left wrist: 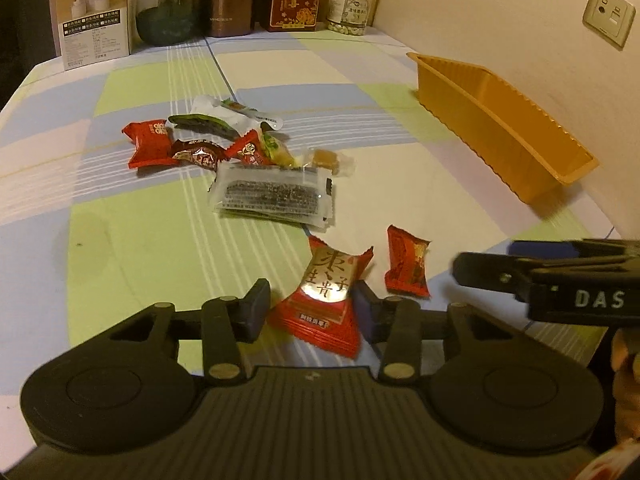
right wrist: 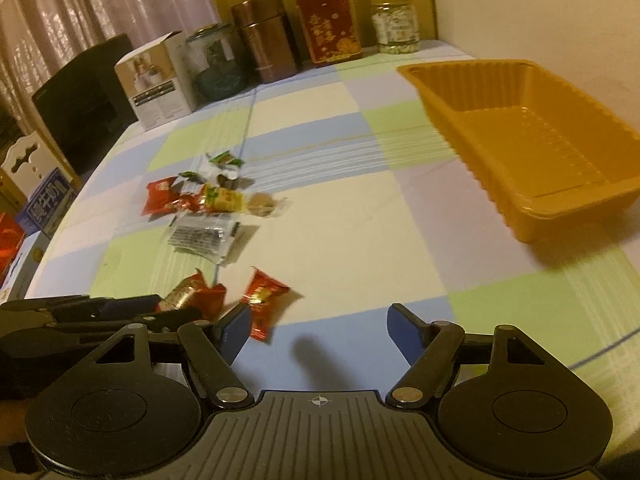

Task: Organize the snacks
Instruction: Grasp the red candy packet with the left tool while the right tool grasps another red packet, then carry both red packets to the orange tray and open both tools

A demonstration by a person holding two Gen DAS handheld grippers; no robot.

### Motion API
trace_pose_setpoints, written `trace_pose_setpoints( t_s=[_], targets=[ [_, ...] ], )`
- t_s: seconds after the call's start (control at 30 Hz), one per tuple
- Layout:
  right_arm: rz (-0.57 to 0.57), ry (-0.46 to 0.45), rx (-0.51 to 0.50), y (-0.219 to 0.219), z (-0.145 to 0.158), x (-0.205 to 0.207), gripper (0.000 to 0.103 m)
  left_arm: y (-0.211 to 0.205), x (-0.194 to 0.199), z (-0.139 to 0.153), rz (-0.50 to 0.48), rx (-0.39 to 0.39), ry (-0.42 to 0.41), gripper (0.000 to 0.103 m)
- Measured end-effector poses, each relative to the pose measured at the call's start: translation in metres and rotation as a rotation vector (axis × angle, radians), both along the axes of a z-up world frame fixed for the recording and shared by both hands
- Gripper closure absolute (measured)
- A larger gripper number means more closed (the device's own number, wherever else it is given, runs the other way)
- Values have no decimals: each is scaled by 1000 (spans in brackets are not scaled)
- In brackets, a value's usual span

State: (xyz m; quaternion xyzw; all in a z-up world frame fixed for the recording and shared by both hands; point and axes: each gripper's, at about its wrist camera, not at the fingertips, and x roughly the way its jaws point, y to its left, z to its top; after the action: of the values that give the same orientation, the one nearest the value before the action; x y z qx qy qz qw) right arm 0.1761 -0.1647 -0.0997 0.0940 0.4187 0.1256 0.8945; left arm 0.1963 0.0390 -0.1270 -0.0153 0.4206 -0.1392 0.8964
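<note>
Left gripper (left wrist: 313,307) straddles a red-and-gold candy packet (left wrist: 322,300) on the checked tablecloth (left wrist: 120,240); its pads look to touch the wrapper's edges, though a firm pinch cannot be told. Right gripper (right wrist: 318,330) stands spread, nothing between its fingers, a smaller red candy (right wrist: 262,304) just beside its left finger. Orange tray (right wrist: 532,140) sits empty, well apart. The slick, puffy wrapper could squirt out if pinched off-centre, and the two grippers, working close together, may collide.
</note>
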Motion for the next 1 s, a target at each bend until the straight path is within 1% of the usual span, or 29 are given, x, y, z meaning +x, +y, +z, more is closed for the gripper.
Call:
trace_pose_setpoints(
  t_s=[0.07,0.1,0.23,0.37,0.47,0.53,0.57,0.67,0.77,0.9,1.0],
  targets=[
    [24,-2,0,9,-2,3,29,3,-2,1,19,17,-11,65],
    [33,-3,-1,14,-3,5,31,6,-3,2,37,28,-21,74],
    [57,-1,-14,30,-11,12,43,20,-4,4,88,29,-35,75],
    [72,-4,-33,42,-17,18,50,23,-3,3,85,28,-42,75],
    [87,-19,-71,50,-19,20,62,19,-2,2,67,53,-55,73],
    [94,-25,-94,53,-20,21,75,18,-1,-1,63,61,-55,70],
    [96,-28,-100,54,-21,21,78,18,1,-2,62,61,-51,70],
    [95,-31,-105,53,-21,21,78,15,2,-6,56,73,-50,70],
    [85,-39,-108,50,-20,20,79,12,0,-5,43,94,-50,73],
    [76,-43,-105,45,-15,19,80,9,-3,1,47,89,-48,79],
    [66,-51,-100,40,-9,16,80,5,-7,7,57,86,-51,80]
  ],
)
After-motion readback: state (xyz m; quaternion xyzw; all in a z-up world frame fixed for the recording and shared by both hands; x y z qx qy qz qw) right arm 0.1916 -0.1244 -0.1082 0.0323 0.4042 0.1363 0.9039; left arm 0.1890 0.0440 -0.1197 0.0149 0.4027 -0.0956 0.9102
